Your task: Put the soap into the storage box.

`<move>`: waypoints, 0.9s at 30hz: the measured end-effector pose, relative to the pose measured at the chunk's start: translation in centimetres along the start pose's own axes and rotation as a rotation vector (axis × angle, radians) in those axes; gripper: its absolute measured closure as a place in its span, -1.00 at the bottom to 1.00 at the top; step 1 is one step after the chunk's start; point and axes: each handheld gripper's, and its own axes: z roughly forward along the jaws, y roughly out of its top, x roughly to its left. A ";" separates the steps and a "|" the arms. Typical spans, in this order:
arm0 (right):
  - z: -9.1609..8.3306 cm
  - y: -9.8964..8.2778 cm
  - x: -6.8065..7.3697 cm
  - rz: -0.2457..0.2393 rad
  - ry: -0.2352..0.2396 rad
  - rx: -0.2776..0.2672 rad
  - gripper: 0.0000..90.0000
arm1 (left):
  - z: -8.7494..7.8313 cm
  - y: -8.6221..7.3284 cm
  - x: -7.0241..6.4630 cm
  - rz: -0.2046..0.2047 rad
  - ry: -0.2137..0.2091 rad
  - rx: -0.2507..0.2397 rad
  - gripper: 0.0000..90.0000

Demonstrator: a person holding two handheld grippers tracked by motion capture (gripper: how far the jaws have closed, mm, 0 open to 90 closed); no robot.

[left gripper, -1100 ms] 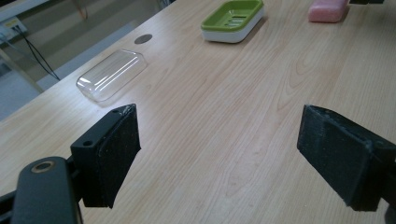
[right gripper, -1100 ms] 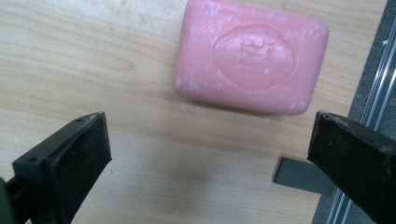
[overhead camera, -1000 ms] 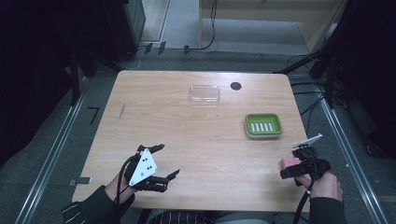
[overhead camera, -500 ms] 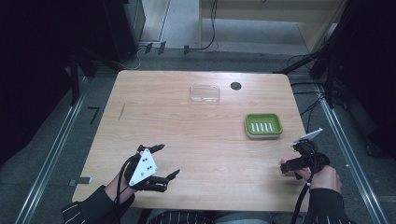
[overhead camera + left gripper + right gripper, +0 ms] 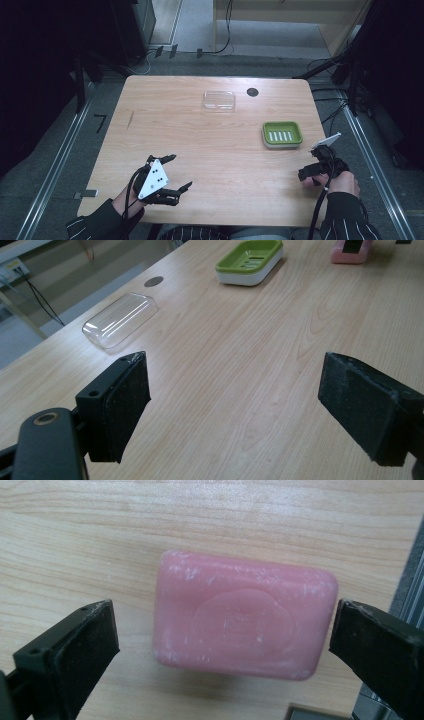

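At the table's near right edge, the right gripper (image 5: 320,167) hangs over a pink bar of soap (image 5: 243,621), its jaws spread wide to either side of the bar's short ends and touching neither. Seen in the right gripper view, the soap lies flat on the wood, stamped face up, squarely between the pads, an alignment that looks meant for a lengthwise pinch. A green soap dish (image 5: 282,134) sits just beyond it toward the far side, empty and ribbed, the likely place for the bar. Farther off, near the table's far edge, a clear plastic lid (image 5: 219,100) rests beside a dark round hole (image 5: 252,92). Over at the near left, the left gripper (image 5: 170,174) idles on the table (image 5: 200,145), jaws wide apart and holding nothing, apparently kept clear while the other hand works.
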 end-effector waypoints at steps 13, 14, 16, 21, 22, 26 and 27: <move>1.1 0.6 0.0 0.014 -0.026 0.036 -1.00 | 0.0 0.0 0.0 0.000 0.002 0.000 -0.69; 1.1 0.6 0.1 0.018 -0.030 0.039 -1.00 | 0.0 0.0 0.0 0.000 0.002 0.000 -0.69; 1.3 0.6 0.0 0.016 -0.034 0.042 -1.00 | 0.0 0.0 0.0 0.000 0.002 0.000 -0.69; 1.6 0.6 -0.1 0.022 -0.042 0.050 -1.00 | 0.0 0.0 0.0 0.000 0.000 -0.001 -0.69; 1.6 0.6 -0.1 0.021 -0.043 0.047 -1.00 | 0.0 0.0 0.0 0.000 0.000 -0.001 -0.69; 1.9 0.6 -0.2 0.018 -0.045 0.047 -1.00 | 0.0 0.0 0.0 0.000 0.000 -0.001 -0.69; 1.9 0.6 -0.2 0.018 -0.045 0.047 -1.00 | 0.0 0.0 0.0 0.000 0.000 -0.001 -0.69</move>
